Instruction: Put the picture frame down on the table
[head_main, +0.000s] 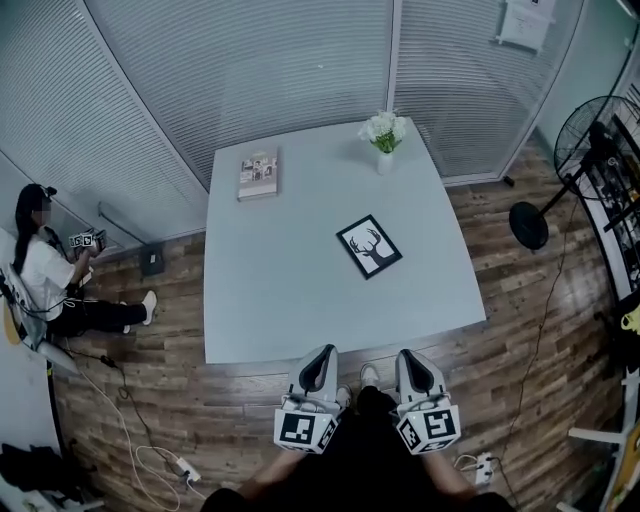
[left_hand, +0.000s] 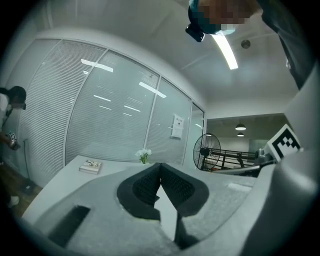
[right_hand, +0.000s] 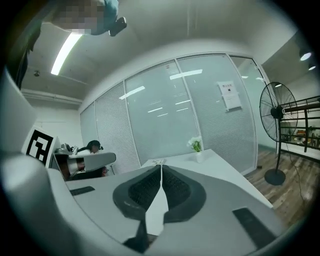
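Across the table (head_main: 270, 290), a vase (head_main: 385, 162) holds flowers (head_main: 384, 128); left gripper (head_main: 320, 352) and right gripper (head_main: 408, 356) closed.

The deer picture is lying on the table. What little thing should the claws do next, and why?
Probably nothing more than resting. The picture frame lies flat on the table, away from its edges and touching nothing else. The left claw and right claw are both shut and empty, back near the person's body, so the job looks done.
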